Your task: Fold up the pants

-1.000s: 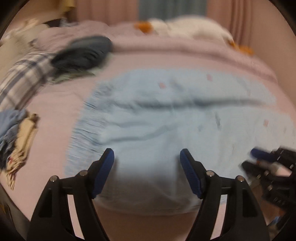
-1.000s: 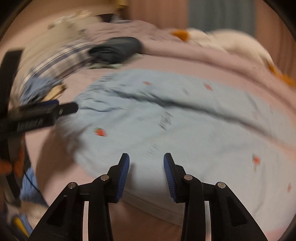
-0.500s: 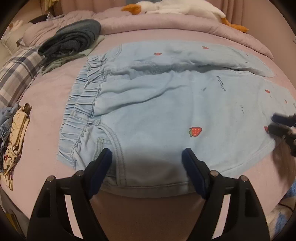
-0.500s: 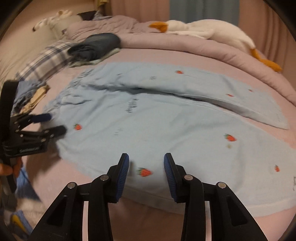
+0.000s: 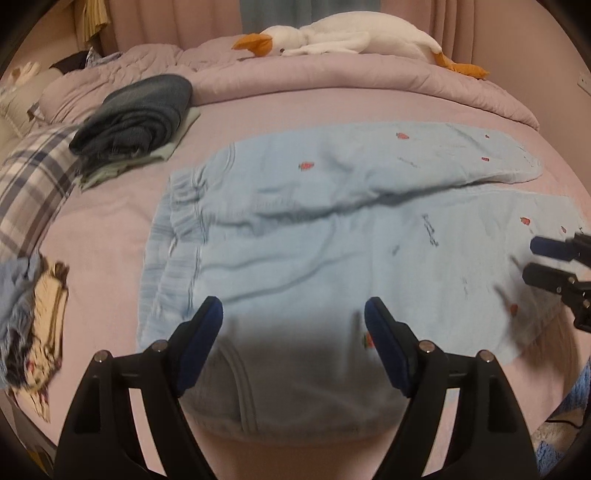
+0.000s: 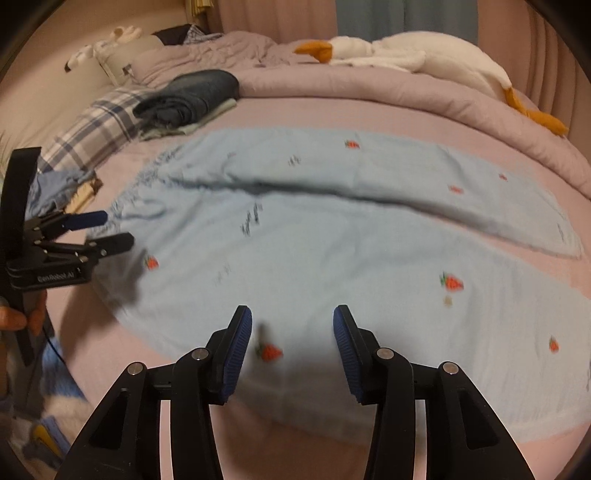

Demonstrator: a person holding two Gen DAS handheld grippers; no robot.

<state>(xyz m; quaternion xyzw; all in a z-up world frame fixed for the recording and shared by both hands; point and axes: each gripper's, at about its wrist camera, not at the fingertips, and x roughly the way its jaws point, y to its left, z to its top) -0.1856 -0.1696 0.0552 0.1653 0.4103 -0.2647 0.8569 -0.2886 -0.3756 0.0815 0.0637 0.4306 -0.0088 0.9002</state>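
A white plush goose (image 5: 354, 35) with an orange beak lies along the rolled pink quilt (image 5: 369, 79) at the bed's far side. Left of the goose, dark folded clothes (image 5: 136, 114) sit beside a plaid pillow (image 5: 29, 184); nearer, a crumpled blue-and-cream heap (image 5: 33, 317).

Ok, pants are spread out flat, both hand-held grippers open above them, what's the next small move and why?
Probably lower both to the near edge and pinch it. The light blue pants lie flat and unfolded, legs side by side, and the left hand-held gripper and right hand-held gripper hang open over that edge, holding nothing.
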